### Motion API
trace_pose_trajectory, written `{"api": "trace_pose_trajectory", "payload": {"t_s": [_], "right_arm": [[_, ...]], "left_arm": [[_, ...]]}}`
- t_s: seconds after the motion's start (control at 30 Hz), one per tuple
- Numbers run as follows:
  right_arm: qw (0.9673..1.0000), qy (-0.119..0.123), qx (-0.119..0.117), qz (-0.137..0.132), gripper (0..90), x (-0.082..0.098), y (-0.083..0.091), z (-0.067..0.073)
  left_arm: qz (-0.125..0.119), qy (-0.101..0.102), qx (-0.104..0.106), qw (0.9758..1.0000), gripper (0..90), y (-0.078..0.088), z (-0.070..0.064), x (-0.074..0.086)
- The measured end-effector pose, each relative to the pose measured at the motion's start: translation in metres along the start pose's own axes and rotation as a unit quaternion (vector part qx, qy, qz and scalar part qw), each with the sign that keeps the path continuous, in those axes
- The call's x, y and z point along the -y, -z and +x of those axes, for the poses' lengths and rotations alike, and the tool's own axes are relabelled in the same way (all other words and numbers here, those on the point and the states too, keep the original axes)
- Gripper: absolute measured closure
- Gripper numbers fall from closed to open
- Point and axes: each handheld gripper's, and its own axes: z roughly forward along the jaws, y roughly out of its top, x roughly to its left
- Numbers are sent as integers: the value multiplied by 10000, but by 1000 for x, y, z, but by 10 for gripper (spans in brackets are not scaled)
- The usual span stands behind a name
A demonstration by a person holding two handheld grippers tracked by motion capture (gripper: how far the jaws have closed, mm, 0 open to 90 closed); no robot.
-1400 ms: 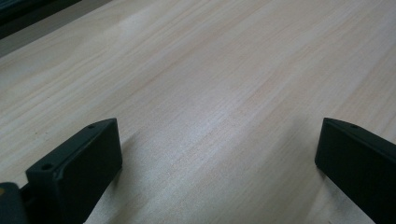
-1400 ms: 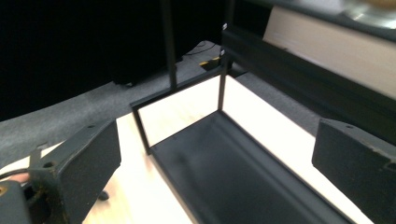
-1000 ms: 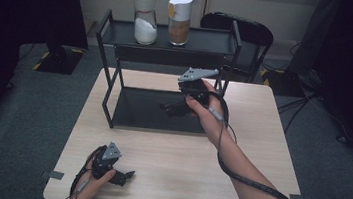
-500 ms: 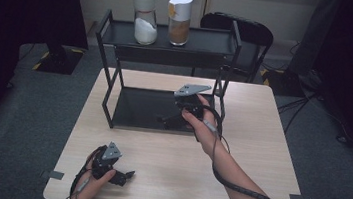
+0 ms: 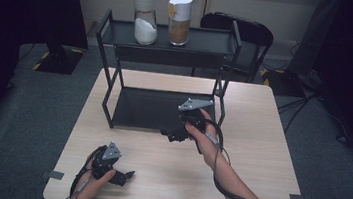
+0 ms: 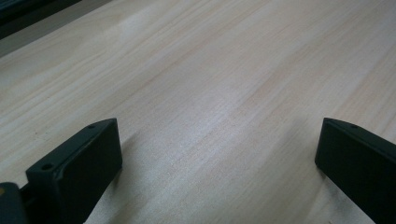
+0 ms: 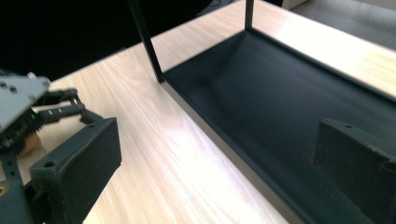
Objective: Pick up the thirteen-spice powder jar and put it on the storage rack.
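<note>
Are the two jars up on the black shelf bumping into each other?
Apart. The high view shows a dark strip of wall between the white jar and the brown jar on the shelf.

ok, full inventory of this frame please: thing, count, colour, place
table: 1, light wood, centre of the high view
two-tier shelf rack: 1, black metal, on the far half of the table
jar with white contents: 1, clear with white lid, top shelf, left
jar with brown contents: 1, clear with white lid, top shelf, right, beside the first
chair: 1, black, behind the table
floor tape marks: 2, grey, by the table's near corners
left gripper: 1, black, near left of the table, fingers open, nothing between them
right gripper: 1, black, at the lower shelf's front edge, fingers open, holding nothing
</note>
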Motion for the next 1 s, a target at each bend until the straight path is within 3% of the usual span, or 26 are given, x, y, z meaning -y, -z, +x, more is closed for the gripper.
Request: {"api": "trace_pose_trajectory", "payload": {"t_s": [0.63, 1.0], "right_arm": [[9996, 8, 27, 292, 8, 49, 15, -6], [9995, 11, 60, 310, 11, 75, 29, -7]], "left_arm": [[2, -4, -1, 10000, 0, 0, 0, 0], [1, -2, -1, 10000, 0, 0, 0, 0]]}}
